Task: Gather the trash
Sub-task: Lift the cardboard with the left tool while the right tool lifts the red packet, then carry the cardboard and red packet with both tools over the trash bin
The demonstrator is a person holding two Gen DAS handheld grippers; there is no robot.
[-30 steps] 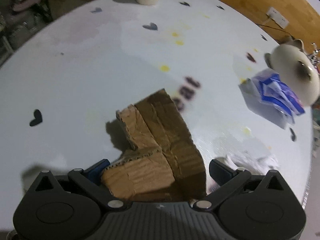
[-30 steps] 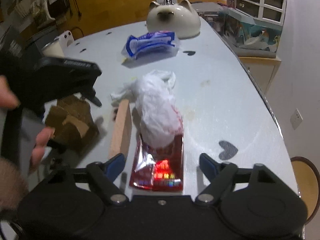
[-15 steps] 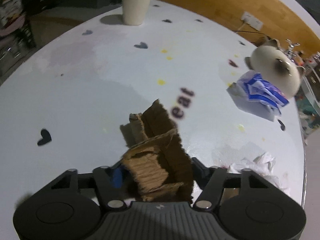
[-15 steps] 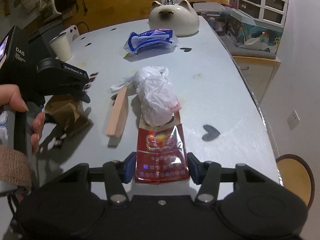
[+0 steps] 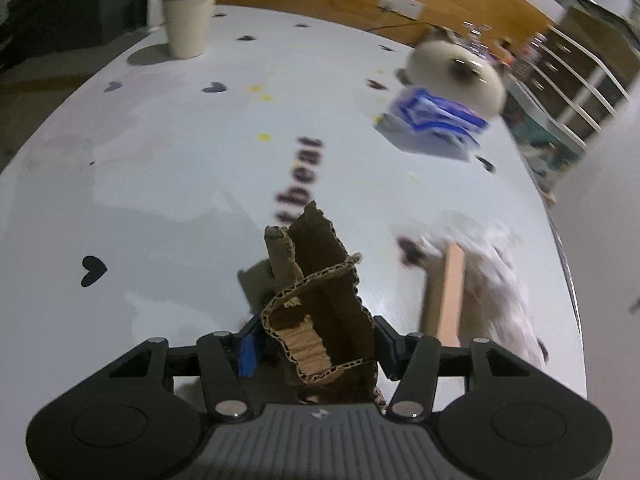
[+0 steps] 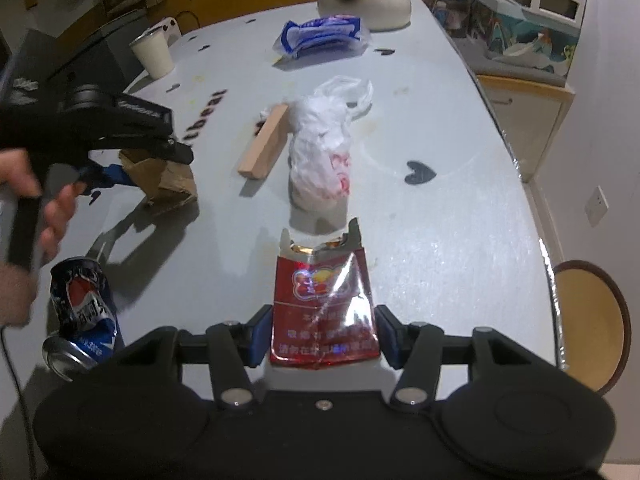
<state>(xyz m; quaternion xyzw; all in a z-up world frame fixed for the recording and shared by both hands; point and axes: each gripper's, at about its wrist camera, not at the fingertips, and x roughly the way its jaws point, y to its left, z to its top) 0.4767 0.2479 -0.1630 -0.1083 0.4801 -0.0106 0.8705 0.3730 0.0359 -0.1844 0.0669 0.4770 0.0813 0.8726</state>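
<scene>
A torn brown cardboard piece stands up between the fingers of my left gripper, lifted off the white table. The pads press on it while the jaws are still closing. From the right wrist view the same cardboard hangs under the left gripper, which a hand holds. A crumpled red cigarette pack sits between the pads of my right gripper, raised above the table. Its jaws are opening slightly, and the pack stays gripped.
On the table lie a white plastic bag, a wooden block, a crushed blue can and a blue-white wrapper. A cream cup and a cat-shaped dome stand at the far end. A stool is past the right edge.
Both grippers have shut on their items, the left on the cardboard and the right on the red pack, and have lifted them and drawn back. The left gripper has rolled.
</scene>
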